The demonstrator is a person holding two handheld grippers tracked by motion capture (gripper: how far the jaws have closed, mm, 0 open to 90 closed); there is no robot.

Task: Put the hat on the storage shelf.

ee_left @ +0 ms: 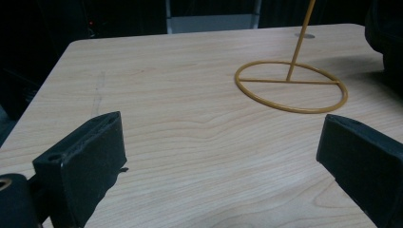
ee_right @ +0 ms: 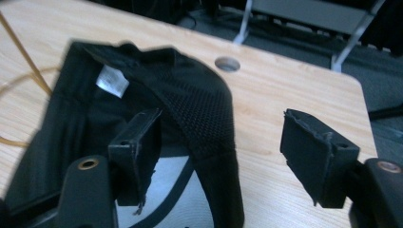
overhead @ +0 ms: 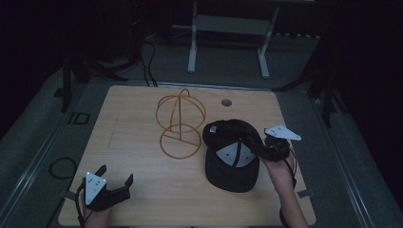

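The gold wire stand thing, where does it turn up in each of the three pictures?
High view: the wire stand stands at table centre, left of the black cap.
Left gripper view: its ring base and rising rod sit upper right, beyond the open jaws.
Right gripper view: thin gold wires at the left edge, beside the cap.
Shared landmark: the table's round hole.

Overhead camera; tool cameras low, sharing table [overhead: 142,156].

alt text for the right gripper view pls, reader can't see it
An upturned black mesh cap with a white inner label lies on a light wooden table; the open right gripper straddles its rim, one jaw inside the cap, the other over bare table. A thin gold wire stand shows at left.
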